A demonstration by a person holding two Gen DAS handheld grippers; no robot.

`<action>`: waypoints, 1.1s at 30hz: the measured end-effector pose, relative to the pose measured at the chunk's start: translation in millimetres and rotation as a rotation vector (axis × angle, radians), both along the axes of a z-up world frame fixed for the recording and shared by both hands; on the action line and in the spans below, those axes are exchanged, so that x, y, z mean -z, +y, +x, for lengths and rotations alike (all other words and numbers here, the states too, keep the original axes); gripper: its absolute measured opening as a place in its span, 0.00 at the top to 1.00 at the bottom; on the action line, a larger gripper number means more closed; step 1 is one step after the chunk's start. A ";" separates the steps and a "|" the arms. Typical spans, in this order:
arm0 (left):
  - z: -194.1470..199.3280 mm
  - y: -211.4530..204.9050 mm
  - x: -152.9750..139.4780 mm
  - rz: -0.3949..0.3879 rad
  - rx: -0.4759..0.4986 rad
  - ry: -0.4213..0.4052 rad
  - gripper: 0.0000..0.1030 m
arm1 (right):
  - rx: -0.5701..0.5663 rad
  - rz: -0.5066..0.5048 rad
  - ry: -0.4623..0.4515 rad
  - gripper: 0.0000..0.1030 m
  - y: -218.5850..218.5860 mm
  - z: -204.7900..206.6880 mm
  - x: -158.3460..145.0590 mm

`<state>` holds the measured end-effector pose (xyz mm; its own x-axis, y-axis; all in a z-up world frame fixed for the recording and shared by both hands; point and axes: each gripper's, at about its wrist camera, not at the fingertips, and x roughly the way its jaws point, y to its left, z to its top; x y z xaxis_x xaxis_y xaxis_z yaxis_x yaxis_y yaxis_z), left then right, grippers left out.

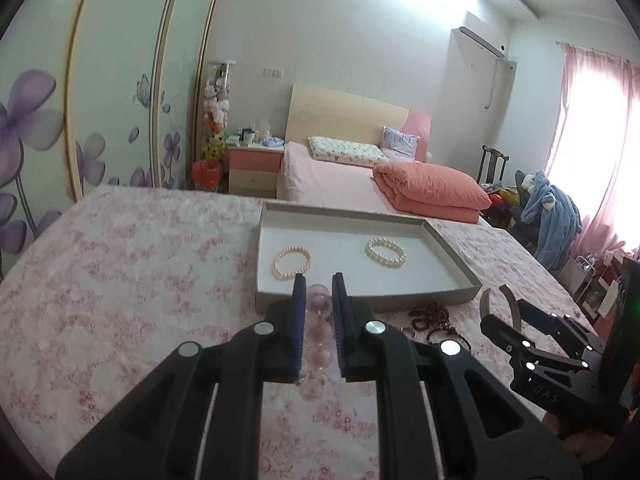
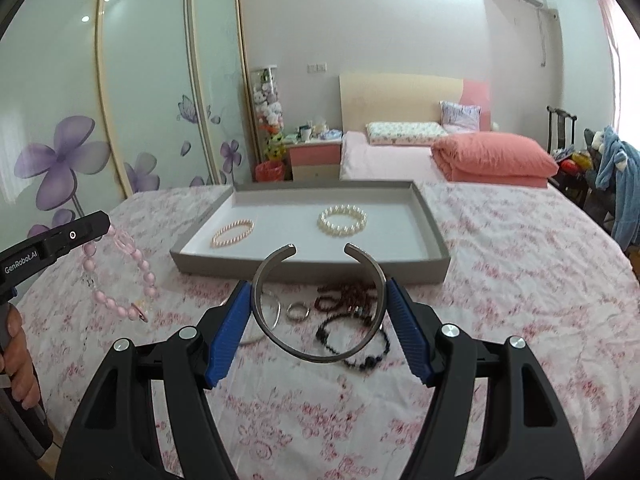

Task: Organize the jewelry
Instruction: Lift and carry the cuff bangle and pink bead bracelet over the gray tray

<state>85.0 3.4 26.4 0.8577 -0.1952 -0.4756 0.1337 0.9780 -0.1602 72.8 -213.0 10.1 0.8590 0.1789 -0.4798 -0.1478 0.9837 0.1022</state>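
A grey tray with a white floor lies on the floral bedspread and holds a pink pearl bracelet and a white pearl bracelet. My right gripper is shut on an open silver cuff bangle, held above the bedspread just before the tray. My left gripper is shut on a bracelet of large pink beads, which dangles from it at the left. In the left wrist view the tray lies straight ahead, with the right gripper at the right.
Loose on the bedspread before the tray lie a dark red bead bracelet, a black bead bracelet, a small silver ring and a thin silver bangle. A hand grips the left tool. A second bed and wardrobe stand behind.
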 end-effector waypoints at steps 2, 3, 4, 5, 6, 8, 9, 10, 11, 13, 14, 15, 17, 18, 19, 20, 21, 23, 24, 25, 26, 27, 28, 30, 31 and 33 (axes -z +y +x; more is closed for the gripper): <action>1.6 -5.3 -4.2 0.019 -0.002 -0.018 0.87 | 0.010 -0.004 -0.020 0.34 -1.5 1.2 -4.4; 2.3 -8.0 -6.1 0.027 -0.001 -0.025 0.87 | 0.015 -0.005 -0.029 0.34 -2.2 2.1 -6.1; 3.3 -11.5 -8.2 0.038 -0.001 -0.034 0.87 | 0.021 -0.007 -0.040 0.34 -3.5 2.9 -8.4; 4.4 -13.8 -9.8 0.048 -0.002 -0.042 0.87 | 0.026 -0.009 -0.048 0.34 -4.6 3.4 -10.0; 5.6 -16.3 -11.4 0.056 -0.002 -0.049 0.87 | 0.030 -0.011 -0.057 0.34 -5.5 4.4 -11.9; 9.3 -21.9 -13.2 0.074 -0.005 -0.061 0.87 | 0.043 -0.016 -0.079 0.34 -6.8 7.0 -16.2; 11.2 -24.2 -14.0 0.082 -0.008 -0.065 0.87 | 0.048 -0.017 -0.088 0.34 -7.4 8.3 -18.0; 14.1 -27.4 -14.4 0.093 -0.010 -0.071 0.87 | 0.053 -0.019 -0.100 0.34 -8.2 10.1 -20.2; 16.0 -29.0 -14.5 0.101 -0.013 -0.074 0.87 | 0.057 -0.020 -0.109 0.34 -8.8 11.4 -21.9; 20.8 -33.0 -15.4 0.118 -0.017 -0.083 0.87 | 0.065 -0.026 -0.130 0.34 -9.4 14.5 -25.5; 23.1 -34.2 -16.0 0.124 -0.018 -0.087 0.87 | 0.069 -0.030 -0.139 0.34 -8.7 15.6 -27.1; 25.5 -35.3 -16.0 0.129 -0.019 -0.091 0.87 | 0.073 -0.036 -0.150 0.34 -9.0 18.4 -29.1; 32.7 -36.3 -16.4 0.138 -0.023 -0.095 0.87 | 0.079 -0.040 -0.163 0.34 -9.2 21.9 -30.8; 36.0 -36.6 -16.6 0.141 -0.026 -0.096 0.87 | 0.082 -0.040 -0.168 0.34 -9.6 24.3 -31.7; 40.6 -37.2 -16.8 0.144 -0.030 -0.097 0.87 | 0.086 -0.039 -0.174 0.34 -10.3 27.4 -32.9; 44.6 -37.6 -16.8 0.146 -0.034 -0.097 0.87 | 0.090 -0.039 -0.180 0.34 -10.7 29.7 -33.5; 48.5 -37.5 -16.6 0.147 -0.036 -0.096 0.87 | 0.093 -0.041 -0.184 0.34 -11.0 32.5 -34.0; 56.7 -38.3 -15.5 0.149 -0.040 -0.093 0.87 | 0.101 -0.044 -0.192 0.34 -11.1 38.7 -33.6; 60.2 -39.1 -15.3 0.150 -0.041 -0.092 0.87 | 0.104 -0.044 -0.194 0.34 -11.5 42.3 -33.6; 64.4 -39.6 -15.2 0.150 -0.041 -0.091 0.87 | 0.109 -0.044 -0.194 0.34 -12.4 48.2 -33.4; 67.7 -40.6 -15.3 0.151 -0.041 -0.090 0.87 | 0.112 -0.043 -0.194 0.34 -12.2 51.2 -33.1; 72.7 -41.3 -15.5 0.151 -0.042 -0.089 0.87 | 0.114 -0.042 -0.194 0.34 -12.1 53.8 -33.4; 75.1 -41.6 -15.5 0.150 -0.041 -0.089 0.87 | 0.117 -0.041 -0.193 0.34 -12.5 58.3 -33.0; 80.7 -43.5 -14.8 0.151 -0.041 -0.088 0.87 | 0.121 -0.042 -0.191 0.34 -13.0 64.2 -31.7; 84.6 -44.0 -14.5 0.152 -0.041 -0.087 0.87 | 0.122 -0.042 -0.189 0.34 -12.8 67.7 -30.9; 91.2 -45.2 -13.5 0.156 -0.038 -0.084 0.87 | 0.124 -0.044 -0.187 0.34 -11.2 72.2 -28.9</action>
